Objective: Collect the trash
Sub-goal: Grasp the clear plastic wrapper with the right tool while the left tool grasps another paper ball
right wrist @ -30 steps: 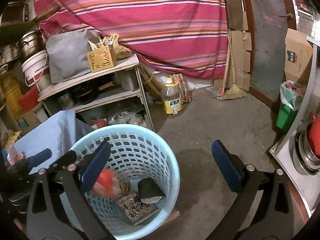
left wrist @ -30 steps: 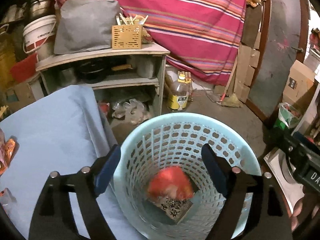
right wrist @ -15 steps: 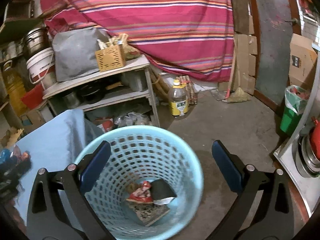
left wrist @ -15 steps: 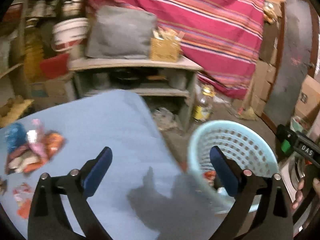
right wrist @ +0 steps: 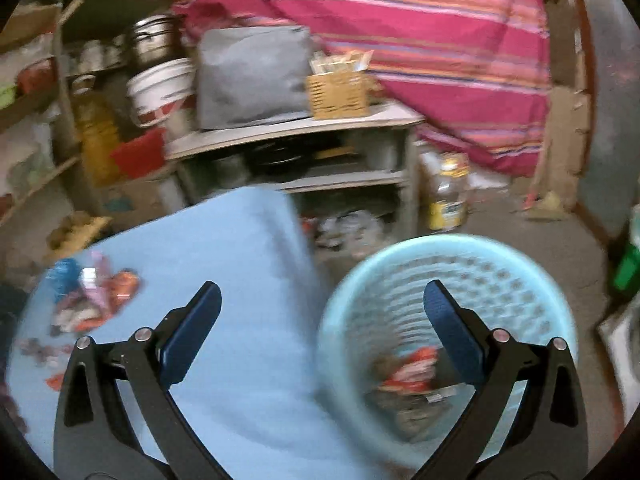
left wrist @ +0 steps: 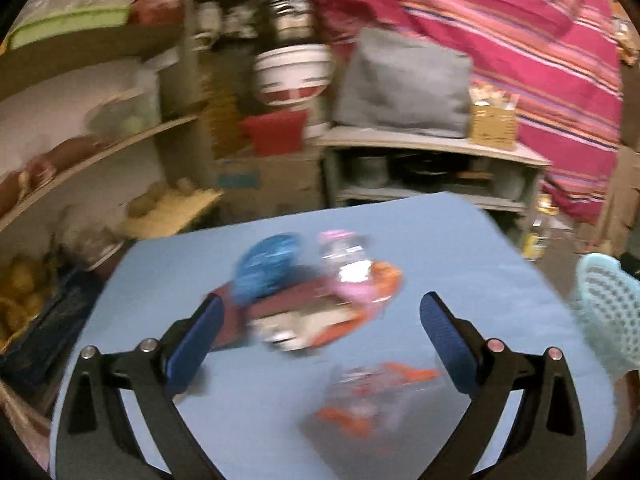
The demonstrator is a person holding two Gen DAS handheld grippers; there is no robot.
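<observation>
Left gripper (left wrist: pixel 320 328): jaws wide apart, just been opening, nothing between them; hovers over light-blue cloth-covered surface (left wrist: pixel 460 248). Blurred heap of crumpled snack wrappers, blue, pink, orange (left wrist: pixel 316 300), frame centre; separate clear-and-orange wrapper (left wrist: pixel 372 396) lower centre. Right gripper (right wrist: pixel 322 328): jaws spread, empty. Pale-blue perforated plastic basket (right wrist: pixel 500 280), lower right of right view, beside surface edge, holds red-white wrapper scraps (right wrist: pixel 408 372).
</observation>
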